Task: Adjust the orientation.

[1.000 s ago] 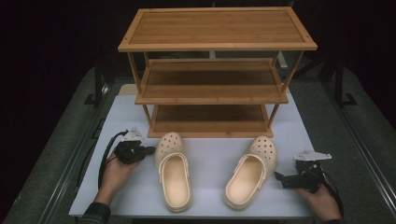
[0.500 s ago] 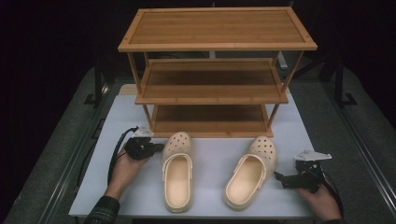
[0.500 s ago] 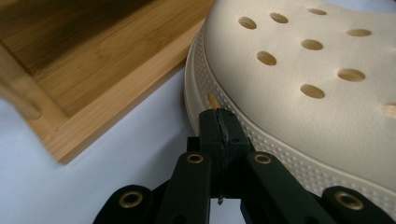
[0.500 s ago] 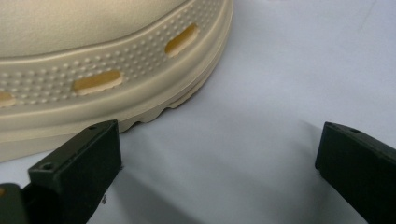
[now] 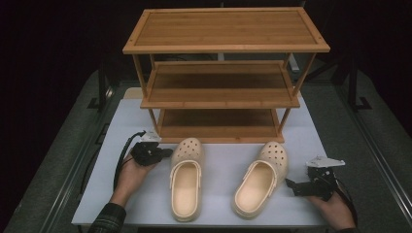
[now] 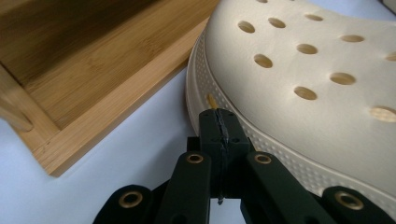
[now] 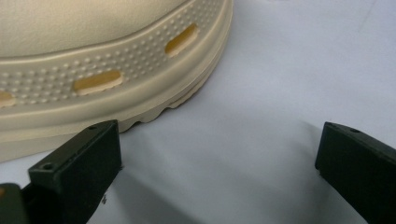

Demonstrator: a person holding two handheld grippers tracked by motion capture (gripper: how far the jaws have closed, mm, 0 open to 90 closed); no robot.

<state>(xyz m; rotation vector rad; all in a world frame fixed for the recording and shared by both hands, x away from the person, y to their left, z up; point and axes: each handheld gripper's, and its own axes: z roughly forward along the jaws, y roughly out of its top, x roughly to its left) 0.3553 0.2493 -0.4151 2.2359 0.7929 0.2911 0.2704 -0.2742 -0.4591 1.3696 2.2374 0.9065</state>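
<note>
The left clog (image 6: 303, 88) runs off the left gripper view toward three o'clock. In the right gripper view, the right clog (image 7: 107, 60) is cropped at nine and twelve o'clock. The rack (image 5: 221, 77) hides the desk (image 5: 218, 160) behind it.

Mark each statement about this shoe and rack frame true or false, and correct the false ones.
1. Both clogs lie on the table in front of the rack. True: the left clog and the right clog lie on the white table, before the wooden rack.
2. A shoe sits on the rack's bottom shelf. False: all three shelves are bare.
3. The left gripper has its jaws shut at the left clog's toe side. True.
4. The right gripper is clamped on the right clog. False: its jaws stand wide open beside that clog's sole.
5. The clogs are black. False: they are cream.
</note>
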